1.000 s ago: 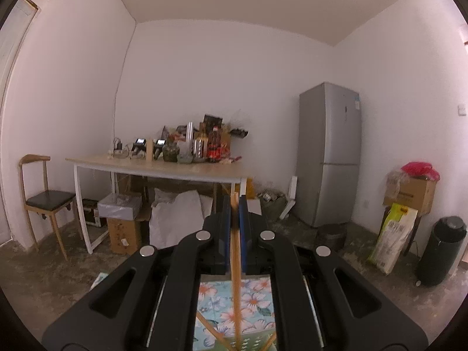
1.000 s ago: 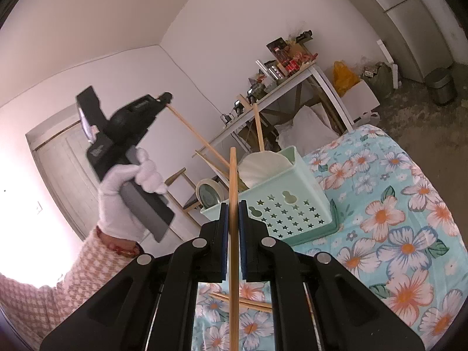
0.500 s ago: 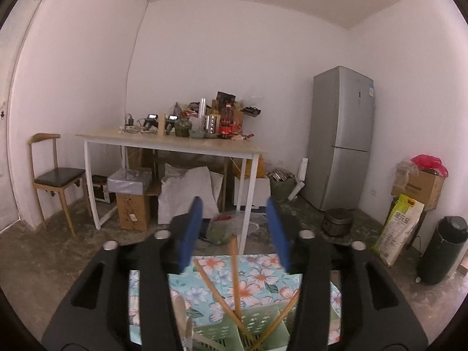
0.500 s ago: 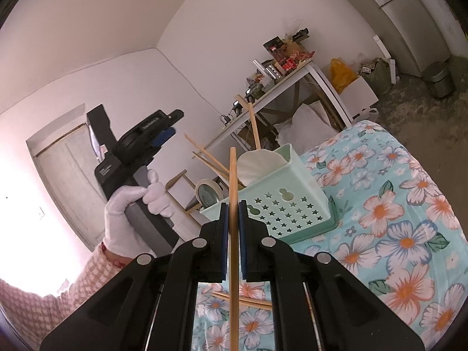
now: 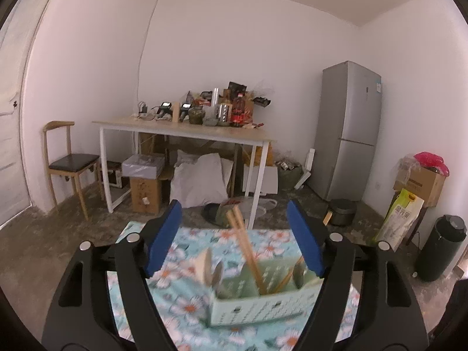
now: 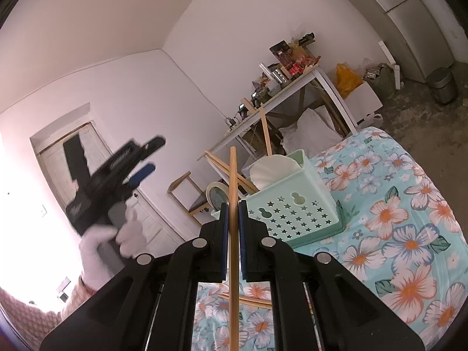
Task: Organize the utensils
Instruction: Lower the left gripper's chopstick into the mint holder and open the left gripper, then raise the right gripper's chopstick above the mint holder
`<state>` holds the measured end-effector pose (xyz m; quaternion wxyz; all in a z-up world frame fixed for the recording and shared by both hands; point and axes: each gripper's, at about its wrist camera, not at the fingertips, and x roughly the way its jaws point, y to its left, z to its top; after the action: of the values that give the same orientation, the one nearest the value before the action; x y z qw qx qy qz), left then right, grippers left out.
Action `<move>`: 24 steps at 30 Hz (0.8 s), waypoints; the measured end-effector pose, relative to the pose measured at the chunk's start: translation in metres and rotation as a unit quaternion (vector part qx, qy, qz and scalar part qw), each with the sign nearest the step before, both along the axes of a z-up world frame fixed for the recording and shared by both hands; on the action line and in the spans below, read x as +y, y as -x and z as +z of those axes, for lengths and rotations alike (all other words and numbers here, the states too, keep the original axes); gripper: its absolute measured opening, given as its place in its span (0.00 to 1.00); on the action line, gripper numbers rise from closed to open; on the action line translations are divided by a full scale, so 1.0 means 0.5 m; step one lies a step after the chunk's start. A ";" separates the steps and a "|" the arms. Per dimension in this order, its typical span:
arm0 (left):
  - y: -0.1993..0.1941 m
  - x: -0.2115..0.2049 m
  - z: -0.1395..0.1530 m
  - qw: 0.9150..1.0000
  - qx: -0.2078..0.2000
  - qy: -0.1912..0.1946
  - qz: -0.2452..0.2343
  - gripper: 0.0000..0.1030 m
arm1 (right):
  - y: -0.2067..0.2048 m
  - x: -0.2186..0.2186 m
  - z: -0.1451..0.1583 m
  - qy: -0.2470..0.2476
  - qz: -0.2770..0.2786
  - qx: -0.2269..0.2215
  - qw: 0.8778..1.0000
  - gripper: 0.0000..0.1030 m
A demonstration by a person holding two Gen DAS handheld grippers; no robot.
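Observation:
A mint-green utensil basket (image 5: 257,304) (image 6: 292,207) stands on the flowered tablecloth (image 6: 409,234). Several wooden chopsticks (image 5: 244,245) lean in it, beside a white spoon (image 5: 204,263) and a metal spoon (image 5: 218,272). My left gripper (image 5: 234,239) hovers behind and above the basket, jaws opening wide, nothing pressed between the blue pads (image 5: 163,239). In the right wrist view that same left gripper (image 6: 146,161) is blurred, held in a white-gloved hand (image 6: 117,239). My right gripper (image 6: 233,219) is shut on one upright chopstick (image 6: 233,181). More chopsticks (image 6: 248,299) lie on the cloth below it.
A roll of tape (image 6: 218,196) sits by the basket's left side. Beyond the cloth stand a cluttered white-legged table (image 5: 187,134), a wooden chair (image 5: 67,161), a grey fridge (image 5: 348,131), boxes and a black bin (image 5: 438,248).
The left gripper let go of its chopstick, which now leans in the basket, and its jaws spread wide as it drew back and tipped down. The right gripper kept still, gripping its chopstick.

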<state>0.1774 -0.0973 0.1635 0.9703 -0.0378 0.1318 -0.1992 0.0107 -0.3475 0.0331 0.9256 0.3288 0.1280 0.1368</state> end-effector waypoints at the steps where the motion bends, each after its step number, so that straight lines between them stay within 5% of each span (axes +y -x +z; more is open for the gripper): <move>1: 0.007 0.009 -0.007 1.000 0.004 -0.002 0.002 0.71 | 0.000 0.001 0.001 0.001 0.001 -0.001 1.000 0.07; 16: 0.072 0.130 -0.144 0.994 0.094 -0.031 0.047 0.81 | 0.010 0.028 0.033 0.029 0.004 -0.005 1.000 0.07; 24: 0.096 0.158 -0.199 0.989 0.129 -0.038 0.061 0.84 | -0.022 0.049 0.099 0.065 0.006 -0.026 0.998 0.07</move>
<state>0.1292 -0.0184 0.0640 0.9563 -0.0338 0.2608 -0.1275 0.0218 -0.3230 0.0828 0.9472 0.2636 0.1145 0.1422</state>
